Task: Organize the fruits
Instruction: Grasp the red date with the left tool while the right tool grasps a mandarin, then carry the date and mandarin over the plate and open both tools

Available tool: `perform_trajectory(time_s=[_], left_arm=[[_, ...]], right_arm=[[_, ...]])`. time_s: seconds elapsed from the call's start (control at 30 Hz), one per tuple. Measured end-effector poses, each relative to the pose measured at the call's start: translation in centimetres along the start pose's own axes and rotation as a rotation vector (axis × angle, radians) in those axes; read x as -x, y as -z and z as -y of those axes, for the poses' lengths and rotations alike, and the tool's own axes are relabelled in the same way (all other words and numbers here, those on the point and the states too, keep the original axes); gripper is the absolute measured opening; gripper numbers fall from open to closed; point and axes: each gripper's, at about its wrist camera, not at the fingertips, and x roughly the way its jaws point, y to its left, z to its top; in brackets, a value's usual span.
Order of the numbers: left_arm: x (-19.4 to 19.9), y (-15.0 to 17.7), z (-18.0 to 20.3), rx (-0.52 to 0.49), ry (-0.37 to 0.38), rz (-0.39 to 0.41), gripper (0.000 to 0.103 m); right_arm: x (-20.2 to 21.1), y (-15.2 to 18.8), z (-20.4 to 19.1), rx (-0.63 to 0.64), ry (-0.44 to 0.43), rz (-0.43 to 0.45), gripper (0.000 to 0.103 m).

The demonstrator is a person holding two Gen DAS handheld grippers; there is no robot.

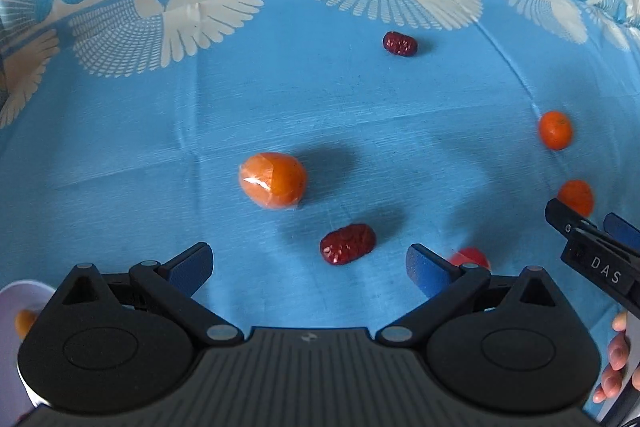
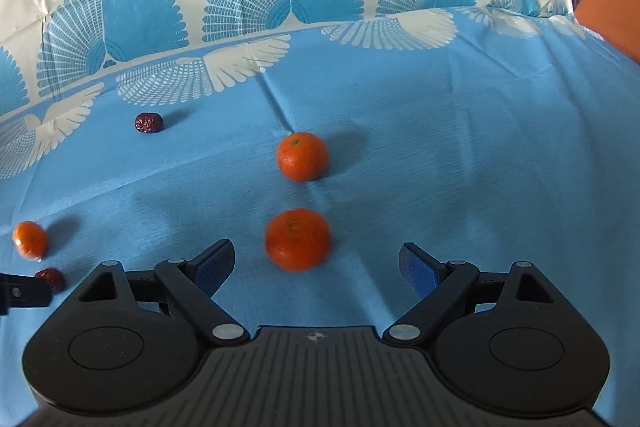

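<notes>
Wrinkly red date [image 1: 347,243] btwn spread left claw [image 1: 308,267] tips.

Bright, even daylight; fruit shadows fall up and to the right on the tablecloth [image 1: 120,155]. Fisheye bending curves the edges. The nearest mandarin [image 2: 298,239] looks slightly motion-blurred

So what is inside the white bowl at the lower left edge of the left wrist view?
One small orange fruit shows inside the white bowl. The left gripper, open and empty, covers most of the bowl, so whatever else lies inside cannot be seen.
</notes>
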Motion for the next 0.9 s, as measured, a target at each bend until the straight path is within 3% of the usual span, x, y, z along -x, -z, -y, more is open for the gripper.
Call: perform_trajectory(time_s=[0.1,0.2,0.23,0.27,0.3,0.47,0.6,0.9], left_arm=[[-1.5,-0.4,0.0,0.014,-0.002,-0.020,0.098],[-1.2,-0.2,-0.3,0.064,0.041,-0.006,0.072],[-0.8,-0.3,-0.2,0.046,0.046,0.004,0.049],[-0.4,-0.4,0.0,0.024,0.050,0.007,0.035],[-0.1,-0.5,0.0,0.019,0.057,0.002,0.035],[3.5,0.3,-1.0,0.060,0.063,0.025,0.035],[9.7,2.3,-2.3,0.100,0.075,0.048,0.035],[24.4,9.9,-6.4,0.153,0.081,0.116,0.035]], right_arm=[[-1.0,1.0,-0.6,0.053,0.012,0.036,0.097],[-1.0,1.5,-0.8,0.098,0.017,0.070,0.096],[-1.0,1.4,-0.5,0.079,0.009,0.072,0.094],[-0.9,1.4,-0.3,0.066,0.020,0.094,0.068],[-0.6,1.3,-0.3,0.079,0.021,0.113,0.035],[0.4,1.3,0.4,0.073,0.054,0.150,0.036],[4.1,0.9,0.2,0.086,0.106,0.224,0.036],[20.5,3.0,-1.1,0.103,-0.169,0.232,0.036]])
